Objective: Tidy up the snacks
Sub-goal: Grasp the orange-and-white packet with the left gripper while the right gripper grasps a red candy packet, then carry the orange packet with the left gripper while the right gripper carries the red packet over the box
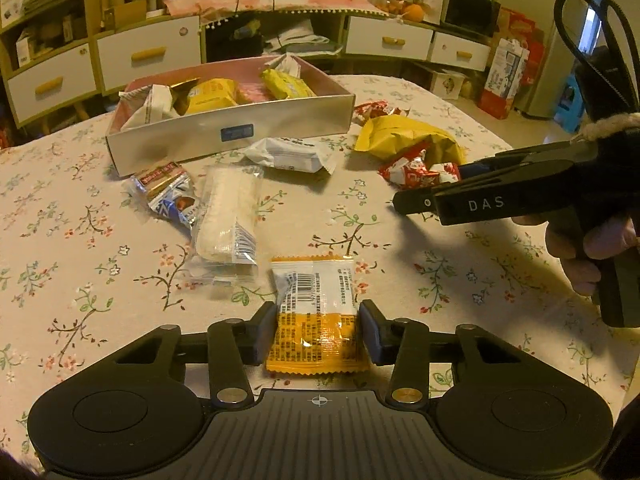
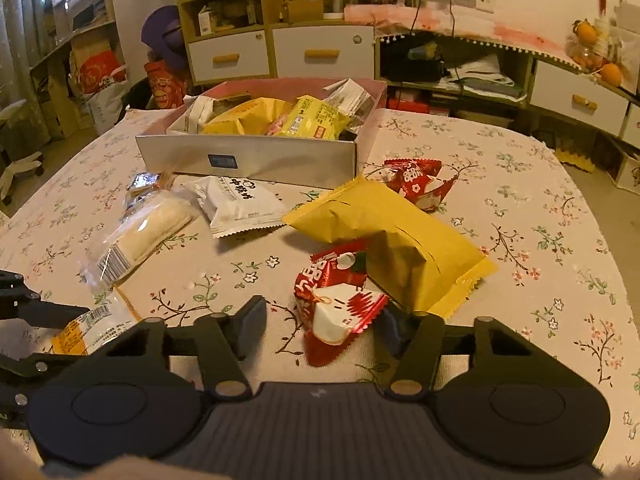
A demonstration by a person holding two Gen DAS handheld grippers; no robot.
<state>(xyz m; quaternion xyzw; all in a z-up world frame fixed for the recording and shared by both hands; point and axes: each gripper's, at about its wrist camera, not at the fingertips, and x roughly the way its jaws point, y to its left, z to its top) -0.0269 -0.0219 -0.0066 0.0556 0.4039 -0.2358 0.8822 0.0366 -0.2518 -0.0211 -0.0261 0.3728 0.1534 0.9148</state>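
My left gripper (image 1: 318,330) is open, its jaws either side of an orange and white snack packet (image 1: 316,312) that lies flat on the floral tablecloth. My right gripper (image 2: 320,326) is open around a red and white snack packet (image 2: 334,308), which lies on the table against a big yellow bag (image 2: 388,236). In the left wrist view the right gripper (image 1: 420,196) reaches in from the right toward that red packet (image 1: 416,170). The silver box (image 1: 232,136) with several snacks inside stands at the far middle of the table.
Loose on the table: a white packet (image 1: 292,154), a clear-wrapped pale bar (image 1: 226,216), a blue and silver packet (image 1: 168,192), another red packet (image 2: 418,180). Cabinets with white drawers (image 1: 148,54) stand behind the table.
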